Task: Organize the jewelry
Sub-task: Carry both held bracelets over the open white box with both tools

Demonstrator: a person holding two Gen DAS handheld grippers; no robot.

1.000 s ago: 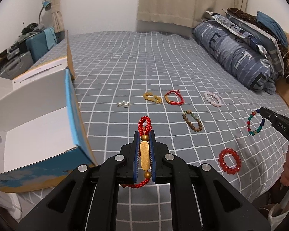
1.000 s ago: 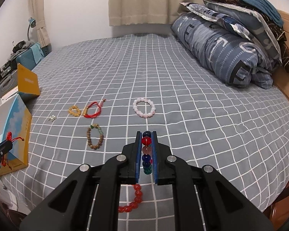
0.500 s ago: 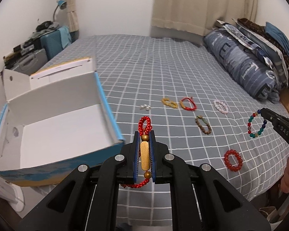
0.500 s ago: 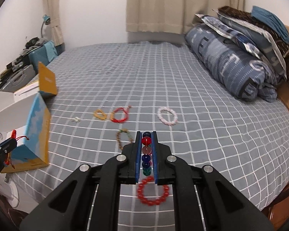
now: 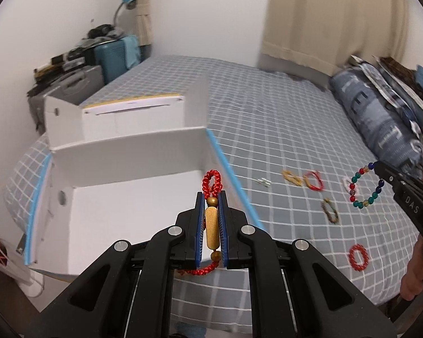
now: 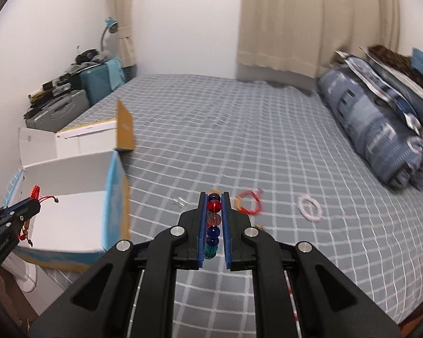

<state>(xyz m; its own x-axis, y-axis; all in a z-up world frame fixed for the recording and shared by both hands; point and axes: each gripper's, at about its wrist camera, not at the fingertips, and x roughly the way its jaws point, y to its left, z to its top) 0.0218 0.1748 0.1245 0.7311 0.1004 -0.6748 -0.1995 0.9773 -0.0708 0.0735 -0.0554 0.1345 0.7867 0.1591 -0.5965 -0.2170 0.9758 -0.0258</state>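
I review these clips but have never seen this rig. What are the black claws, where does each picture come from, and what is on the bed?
No robot here: a person holds a hand gripper in each hand, each with a camera looking along its fingers. One picture is from the left gripper, shut on a red cord bracelet above an open white box. The other is from the right gripper, shut on a multicolored bead bracelet. On the checked bedspread lie more pieces: a red bead bracelet, a brown one, a white one.
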